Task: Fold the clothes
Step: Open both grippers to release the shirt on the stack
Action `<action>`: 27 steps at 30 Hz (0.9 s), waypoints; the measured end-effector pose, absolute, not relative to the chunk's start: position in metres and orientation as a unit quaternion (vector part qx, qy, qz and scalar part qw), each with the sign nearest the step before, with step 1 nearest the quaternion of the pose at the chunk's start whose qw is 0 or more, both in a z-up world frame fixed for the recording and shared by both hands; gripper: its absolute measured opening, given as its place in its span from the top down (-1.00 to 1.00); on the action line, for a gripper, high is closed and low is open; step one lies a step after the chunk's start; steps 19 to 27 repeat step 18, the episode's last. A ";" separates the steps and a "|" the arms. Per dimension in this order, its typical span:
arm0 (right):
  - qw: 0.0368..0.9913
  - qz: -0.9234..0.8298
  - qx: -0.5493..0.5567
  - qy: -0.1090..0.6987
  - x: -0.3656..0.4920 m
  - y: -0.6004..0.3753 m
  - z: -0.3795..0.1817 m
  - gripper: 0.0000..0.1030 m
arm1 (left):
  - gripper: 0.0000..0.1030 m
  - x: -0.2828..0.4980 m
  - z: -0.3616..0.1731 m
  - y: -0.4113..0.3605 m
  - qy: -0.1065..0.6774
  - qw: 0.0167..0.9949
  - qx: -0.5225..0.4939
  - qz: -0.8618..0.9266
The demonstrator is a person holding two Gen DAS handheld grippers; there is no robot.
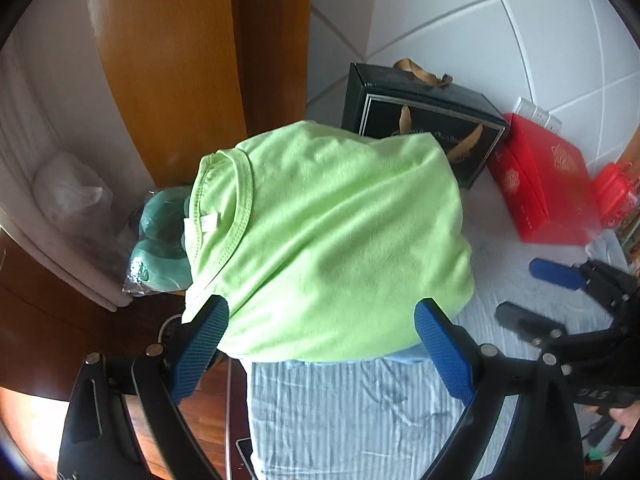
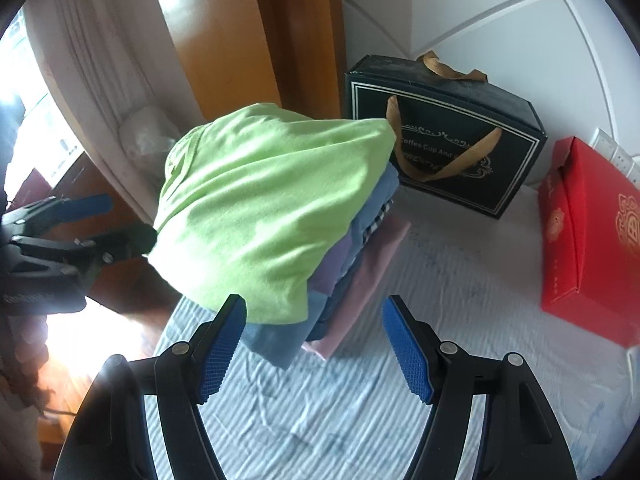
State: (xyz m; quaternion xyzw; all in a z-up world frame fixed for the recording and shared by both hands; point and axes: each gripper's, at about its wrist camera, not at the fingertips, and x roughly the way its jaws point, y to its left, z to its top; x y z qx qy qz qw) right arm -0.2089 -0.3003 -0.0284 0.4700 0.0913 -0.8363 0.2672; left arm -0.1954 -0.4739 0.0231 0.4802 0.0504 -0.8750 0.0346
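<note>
We see a striped light-blue sheet covering the bed, and on it, at the far left corner, a stack of folded clothes. A lime-green T-shirt lies folded on top of the stack, collar turned to the left, its edges draping over the layers below. In the right wrist view those layers show at the stack's right side: blue denim, a checked piece, something lilac, and a pink garment at the bottom.

Behind the stack a dark gift box with gold ribbon handles stands against the white tiled wall; it is closed, so we cannot tell what is in it. To its right a red carton rests on the sheet, also shut. Left of the stack, off the bed, a clear plastic bag holds a green plush item.

Our left tool has its jaws spread wide on either side of the T-shirt's near edge; the pads do not press the cloth. Our right tool stands fairly wide too, nothing held, its tips just in front of the stack's lower layers.
</note>
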 end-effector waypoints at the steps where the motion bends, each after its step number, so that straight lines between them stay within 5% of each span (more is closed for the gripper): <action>1: 0.266 -0.837 0.468 0.093 -0.208 -0.300 -0.027 -0.38 | -0.85 -0.195 0.023 -0.473 0.044 0.038 0.480 -0.875; 27: 0.259 -0.842 0.466 0.084 -0.210 -0.303 -0.024 -0.38 | -0.85 -0.193 0.022 -0.477 0.023 0.055 0.485 -0.873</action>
